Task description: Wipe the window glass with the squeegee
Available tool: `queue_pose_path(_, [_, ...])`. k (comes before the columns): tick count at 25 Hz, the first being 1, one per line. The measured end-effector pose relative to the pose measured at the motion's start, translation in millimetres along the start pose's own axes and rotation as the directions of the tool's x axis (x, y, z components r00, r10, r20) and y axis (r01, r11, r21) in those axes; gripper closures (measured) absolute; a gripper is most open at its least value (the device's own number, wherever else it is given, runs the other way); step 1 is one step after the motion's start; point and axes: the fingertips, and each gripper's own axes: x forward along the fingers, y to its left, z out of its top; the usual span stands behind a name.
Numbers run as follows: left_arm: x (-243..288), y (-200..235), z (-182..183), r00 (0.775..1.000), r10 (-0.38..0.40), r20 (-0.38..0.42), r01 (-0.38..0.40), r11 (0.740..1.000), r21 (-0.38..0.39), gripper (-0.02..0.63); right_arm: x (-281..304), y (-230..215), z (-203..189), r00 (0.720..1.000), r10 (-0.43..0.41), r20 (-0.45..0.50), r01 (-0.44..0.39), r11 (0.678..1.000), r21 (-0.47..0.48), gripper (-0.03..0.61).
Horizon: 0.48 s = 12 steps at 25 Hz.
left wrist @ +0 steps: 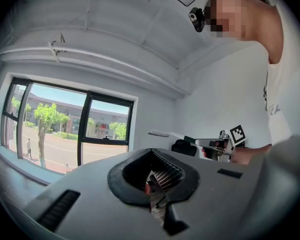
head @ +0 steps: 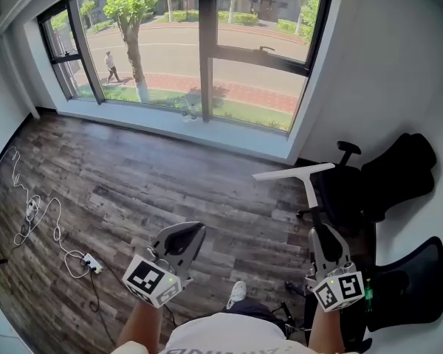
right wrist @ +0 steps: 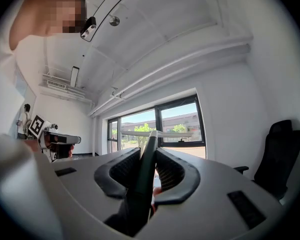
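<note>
Two grippers: R gripper [head: 318,233] pinches squeegee [head: 292,172]; L gripper [head: 195,231] pressed together, empty.

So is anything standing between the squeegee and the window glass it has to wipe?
Nothing visible does. The squeegee, clamped in the right gripper, points toward the window glass across open wooden floor. The black chairs sit off to the right by the wall, not in the path.

Left gripper [head: 190,231], right gripper [head: 321,234]: two are counted, lower frame.
Squeegee [head: 295,172]: one is counted, right of centre.
Power strip [head: 92,262]: one is counted, lower left.
</note>
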Motion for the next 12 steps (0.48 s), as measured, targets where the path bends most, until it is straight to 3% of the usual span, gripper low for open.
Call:
queue_pose_path(5, [78.4, 14.2, 12.5, 1.0, 0.018, -0.013, -0.018, 1.0, 0.011, 0.597, 48.9, -67.8, -0.6, 1.0, 0.023, -0.004, -0.023, 0.999, 0.04, 0.479])
queue_pose_path(12, [150.8, 28.7, 16.0, 0.999, 0.035, -0.035, -0.034, 0.999, 0.022, 0.597, 88.8, -127.4, -11.5, 0.999, 0.032, 0.015, -0.033, 0.996, 0.086, 0.479])
